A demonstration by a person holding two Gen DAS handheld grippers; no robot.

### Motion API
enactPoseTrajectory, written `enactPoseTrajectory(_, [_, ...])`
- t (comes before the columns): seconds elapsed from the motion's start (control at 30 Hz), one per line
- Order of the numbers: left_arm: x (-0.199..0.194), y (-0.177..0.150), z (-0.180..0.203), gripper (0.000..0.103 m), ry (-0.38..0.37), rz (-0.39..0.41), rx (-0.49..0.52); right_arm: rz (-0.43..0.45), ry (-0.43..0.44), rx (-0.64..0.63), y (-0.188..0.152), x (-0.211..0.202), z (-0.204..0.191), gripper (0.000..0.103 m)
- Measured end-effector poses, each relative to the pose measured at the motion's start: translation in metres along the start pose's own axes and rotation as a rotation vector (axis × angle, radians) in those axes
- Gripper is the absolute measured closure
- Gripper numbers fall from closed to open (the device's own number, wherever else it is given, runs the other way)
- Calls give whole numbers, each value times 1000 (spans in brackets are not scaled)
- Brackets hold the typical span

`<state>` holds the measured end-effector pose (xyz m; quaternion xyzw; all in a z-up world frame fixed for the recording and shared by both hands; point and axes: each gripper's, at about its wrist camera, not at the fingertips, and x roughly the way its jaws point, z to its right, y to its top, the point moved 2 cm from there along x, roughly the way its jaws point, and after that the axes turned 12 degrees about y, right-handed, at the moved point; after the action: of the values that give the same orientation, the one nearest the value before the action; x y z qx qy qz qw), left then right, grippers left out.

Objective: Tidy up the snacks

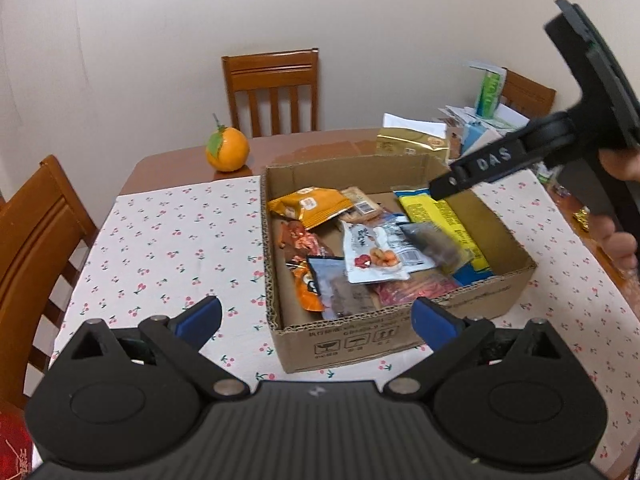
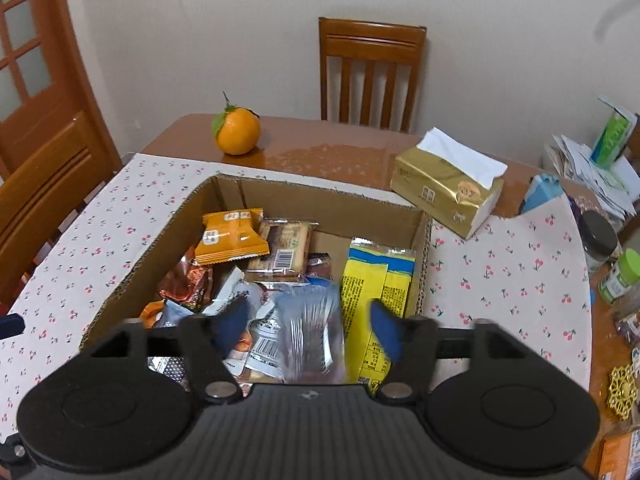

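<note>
Left gripper: jaws spread wide with nothing between them, hanging above the near rim of the cardboard box.
Right gripper: over the box interior, jaws parted either side of a clear-fronted packet that is blurred; whether the pads touch it I cannot tell.
Cardboard box: open-topped, on the cherry-print cloth over the counter.
Snacks: all inside the box; orange packet at 11 o'clock, yellow-and-blue pack along the 3 o'clock wall, white nut packet mid-box, red wrappers at 9 o'clock.
Orange fruit: at 11 o'clock beyond the box, on bare wood.
Tissue pack: gold, at 1 o'clock just beyond the box corner.
</note>
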<state>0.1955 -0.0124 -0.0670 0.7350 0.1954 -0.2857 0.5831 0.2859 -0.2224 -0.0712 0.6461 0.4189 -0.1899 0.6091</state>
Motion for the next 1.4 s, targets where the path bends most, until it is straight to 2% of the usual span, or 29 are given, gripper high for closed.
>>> enactPoseTrajectory(0.2, [-1,-1,6,2,63,5,38,-14,-71,52,-14,-15,-5,0])
enactPoseTrajectory(0.43, [-8,4,6,2,45,-48,-25,-69,-152,189,-50,-38,-7,0])
enactPoseTrajectory(0.53, [-18,12,6,2,74,-56,-43,-96,-178,233,-66,-48,-15,0])
enactPoseTrajectory(0.63, [-32,22,6,2,99,-67,-55,-104,-209,225,-73,-63,-28,0])
enactPoseTrajectory(0.8, [-54,40,8,2,146,-105,-54,-38,-203,233,-66,-97,-42,0])
enactPoseTrajectory(0.97, [-68,49,7,2,144,-116,-81,16,-196,222,-60,-121,-50,0])
enactPoseTrajectory(1.4, [-73,52,10,2,157,-135,-96,57,-199,195,-57,-139,-58,0])
